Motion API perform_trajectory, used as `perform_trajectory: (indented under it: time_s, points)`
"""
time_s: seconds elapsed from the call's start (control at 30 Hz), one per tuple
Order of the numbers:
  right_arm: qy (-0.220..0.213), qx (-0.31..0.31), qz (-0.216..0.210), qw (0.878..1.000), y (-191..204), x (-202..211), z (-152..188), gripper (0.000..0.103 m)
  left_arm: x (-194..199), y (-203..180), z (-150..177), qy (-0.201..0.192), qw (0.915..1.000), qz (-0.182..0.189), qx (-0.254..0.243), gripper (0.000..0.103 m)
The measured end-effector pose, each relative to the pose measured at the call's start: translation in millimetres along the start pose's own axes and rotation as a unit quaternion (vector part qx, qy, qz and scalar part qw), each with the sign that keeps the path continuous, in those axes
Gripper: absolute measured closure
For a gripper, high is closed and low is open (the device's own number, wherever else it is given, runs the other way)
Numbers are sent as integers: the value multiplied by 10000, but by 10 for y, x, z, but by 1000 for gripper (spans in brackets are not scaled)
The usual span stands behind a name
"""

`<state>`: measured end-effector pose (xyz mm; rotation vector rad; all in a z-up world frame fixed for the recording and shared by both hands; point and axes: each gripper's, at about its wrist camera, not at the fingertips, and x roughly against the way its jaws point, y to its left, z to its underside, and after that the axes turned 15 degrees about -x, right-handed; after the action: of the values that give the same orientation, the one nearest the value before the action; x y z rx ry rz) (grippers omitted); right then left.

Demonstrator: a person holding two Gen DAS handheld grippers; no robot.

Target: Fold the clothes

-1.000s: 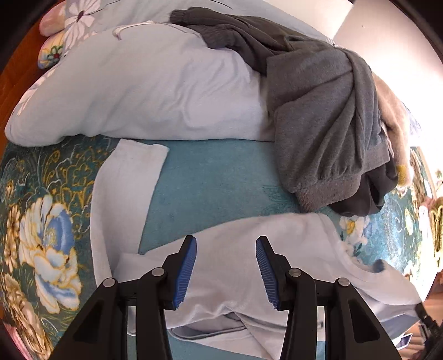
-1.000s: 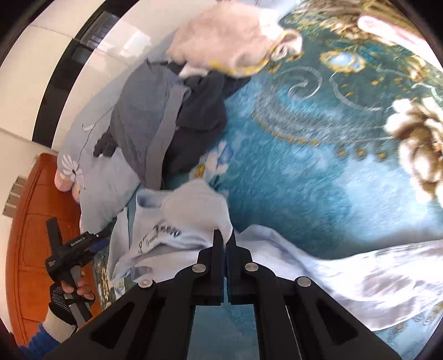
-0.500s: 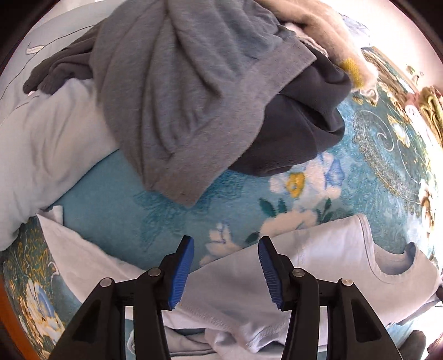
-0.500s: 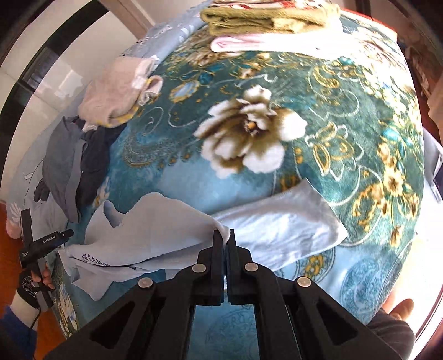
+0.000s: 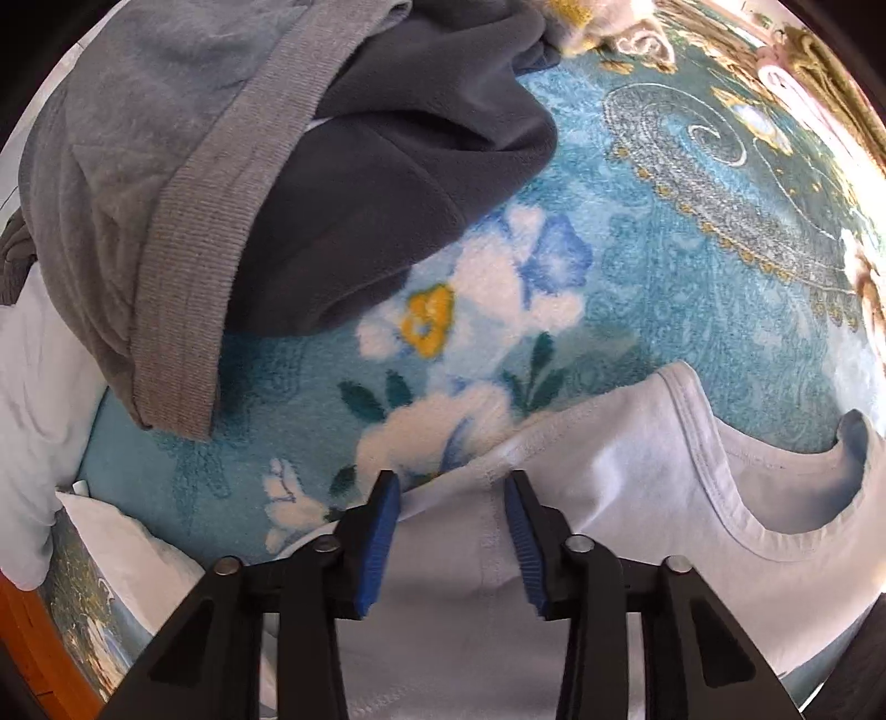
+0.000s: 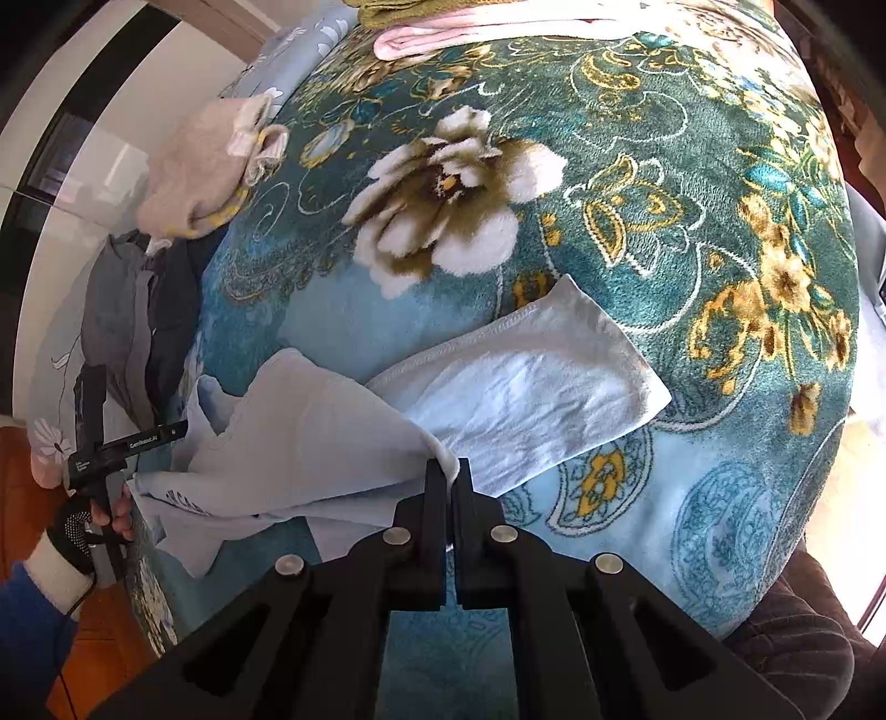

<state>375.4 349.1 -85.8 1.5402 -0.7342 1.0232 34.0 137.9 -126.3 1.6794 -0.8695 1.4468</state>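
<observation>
**Shirt pinched on one side, other claw lined up at the shoulder**

Shirt [image 6: 310, 443] lies pale blue and half gathered on the bed, and it serves as the landmark for everything else. The bed's blanket [image 6: 637, 166], teal with large flowers, spreads under the shirt on all sides. Beyond the shirt's collar, near the wall, sits a pile of grey clothes [image 5: 221, 166], probably waiting their turn; one ribbed hem hangs toward the shirt without touching it. Past that pile, farther from the shirt, a cream garment [image 6: 205, 166] lies crumpled. On the far side of the blanket from the shirt, folded items [image 6: 470, 33] are stacked, which suggests finished work goes there.

One sleeve or side panel of the shirt [image 6: 526, 387] stretches flat across the blanket, while the body bunches up toward the left hand [image 6: 77, 526].

The right claw [image 6: 449, 476] is clamped shut on a fold of the shirt's fabric, lifting a ridge of cloth, likely so that edge can be carried over. The left claw [image 5: 451, 537] has its jaws spread, straddling the shoulder seam just beside the neckline [image 5: 775, 498], with cloth between the pads [image 5: 382, 537] but not squeezed. That placement looks chosen to take the opposite corner, so both edges can move together and the fold stays even.
</observation>
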Motion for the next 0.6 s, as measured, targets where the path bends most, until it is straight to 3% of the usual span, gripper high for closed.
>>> perform_trajectory:
  time_s: [0.07,0.17,0.23,0.33,0.5,0.6]
  points:
    - [75,9,-95,9999,-20,20,14,100,41,-82,85,-66,9999,12,-92,93]
    - [156,32,-132,9998,-43,61,36,95,110,-195,249,-169,9997,-4,-197,98]
    - [92,107,-158,9998,-29,128,24,80,157,-224,378,-217,9997,107,-95,98]
    - [-5,314,-424,9986,128,184,-64,67,243,-196,586,-278,9987,336,276,101]
    - [311,788,-550,9949,632,-136,-279,66,448,-268,1038,-311,9955,611,647,101]
    - [594,933,-413,9930,802,-423,-247,66,513,-278,1279,-281,9929,712,908,102]
